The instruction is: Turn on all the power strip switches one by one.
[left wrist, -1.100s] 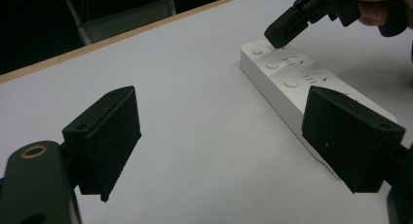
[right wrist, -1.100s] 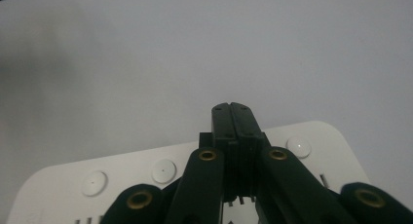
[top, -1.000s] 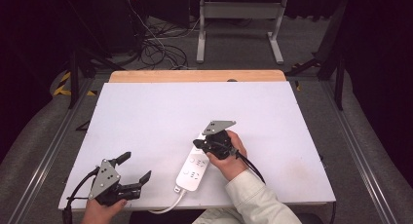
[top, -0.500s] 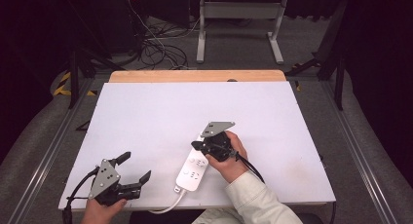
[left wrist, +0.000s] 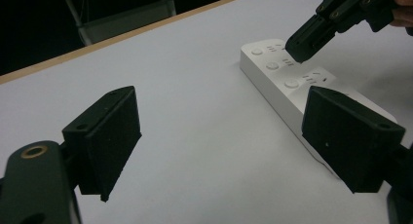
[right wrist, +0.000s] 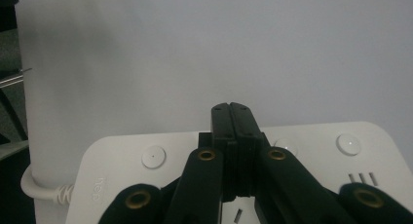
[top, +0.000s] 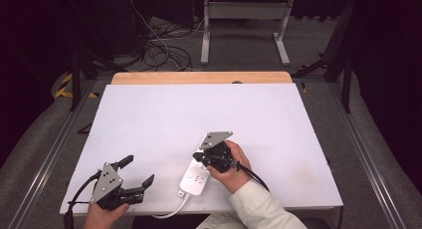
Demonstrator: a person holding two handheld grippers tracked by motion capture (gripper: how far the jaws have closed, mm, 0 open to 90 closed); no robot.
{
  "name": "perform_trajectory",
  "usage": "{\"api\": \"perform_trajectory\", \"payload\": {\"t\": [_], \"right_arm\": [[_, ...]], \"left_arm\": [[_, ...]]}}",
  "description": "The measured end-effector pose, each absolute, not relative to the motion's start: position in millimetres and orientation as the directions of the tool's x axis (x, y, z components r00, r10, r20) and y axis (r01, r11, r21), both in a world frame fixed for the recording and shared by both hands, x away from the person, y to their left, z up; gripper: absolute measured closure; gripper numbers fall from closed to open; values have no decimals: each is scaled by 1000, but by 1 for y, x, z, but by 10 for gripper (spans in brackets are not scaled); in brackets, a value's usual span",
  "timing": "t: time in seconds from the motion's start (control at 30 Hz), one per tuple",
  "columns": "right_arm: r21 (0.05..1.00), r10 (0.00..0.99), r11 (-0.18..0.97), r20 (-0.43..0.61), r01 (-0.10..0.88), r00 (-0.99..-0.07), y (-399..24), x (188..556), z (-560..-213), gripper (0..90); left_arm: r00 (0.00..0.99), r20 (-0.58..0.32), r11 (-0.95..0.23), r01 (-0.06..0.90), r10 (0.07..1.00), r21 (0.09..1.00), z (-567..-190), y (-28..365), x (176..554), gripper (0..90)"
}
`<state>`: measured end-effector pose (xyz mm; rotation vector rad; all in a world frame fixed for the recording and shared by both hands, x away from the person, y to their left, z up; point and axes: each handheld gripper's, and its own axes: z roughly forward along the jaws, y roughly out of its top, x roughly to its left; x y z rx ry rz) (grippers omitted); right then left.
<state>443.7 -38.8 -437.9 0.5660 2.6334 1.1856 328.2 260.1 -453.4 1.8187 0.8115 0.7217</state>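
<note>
While right gripper closed over one power strip, three buttons visible, maybe more.

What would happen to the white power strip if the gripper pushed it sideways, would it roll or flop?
The white power strip lies flat and boxy on the table, so it would probably slide, not roll or tip. Its hard-looking shell likely stays stiff. The cord trailing off its end may tug and swing it round.
</note>
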Motion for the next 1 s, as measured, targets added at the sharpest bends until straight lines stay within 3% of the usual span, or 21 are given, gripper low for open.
{"api": "perform_trajectory", "payload": {"t": [1.0], "right_arm": [[716, 407, 643, -16, 274, -913, -29, 443, -458, 900]], "left_arm": [[600, 124, -303, 207, 790, 930, -453, 260, 328, 145]]}}
